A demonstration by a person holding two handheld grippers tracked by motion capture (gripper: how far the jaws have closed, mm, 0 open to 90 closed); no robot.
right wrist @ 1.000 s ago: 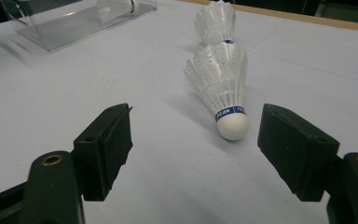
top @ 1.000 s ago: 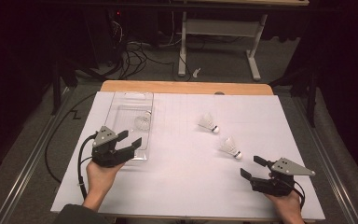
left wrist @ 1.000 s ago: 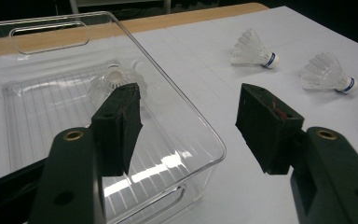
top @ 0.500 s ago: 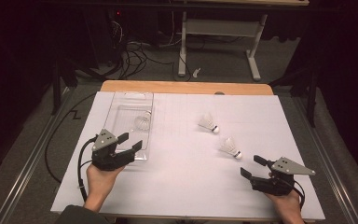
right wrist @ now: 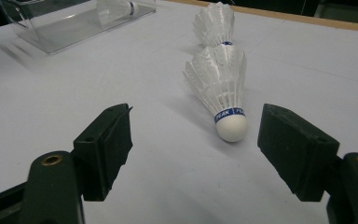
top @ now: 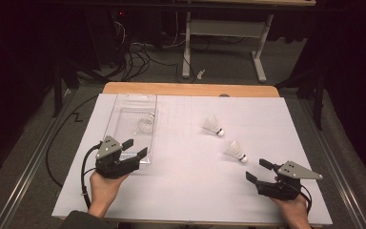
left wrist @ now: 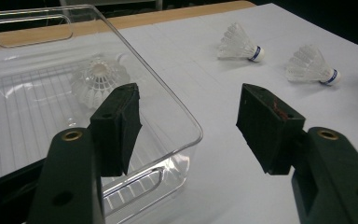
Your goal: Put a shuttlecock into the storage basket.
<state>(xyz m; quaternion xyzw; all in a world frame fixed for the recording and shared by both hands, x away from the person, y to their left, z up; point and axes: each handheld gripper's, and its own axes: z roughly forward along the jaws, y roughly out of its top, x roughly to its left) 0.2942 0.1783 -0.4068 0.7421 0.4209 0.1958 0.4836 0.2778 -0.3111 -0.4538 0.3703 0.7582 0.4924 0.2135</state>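
A white sheet covers the table (top: 186, 191), the room beyond dark. The right gripper (right wrist: 193, 140) hangs released, jaws wide; the nearest shuttlecock (right wrist: 221, 88) lies just ahead between them, cork toward it. A second shuttlecock (right wrist: 213, 21) is half hidden behind. The left gripper (left wrist: 186, 116), also released, straddles the clear bin's (left wrist: 177, 112) near corner; a third shuttlecock (left wrist: 98, 79) lies inside. Likely next: advance and clench on the cork.
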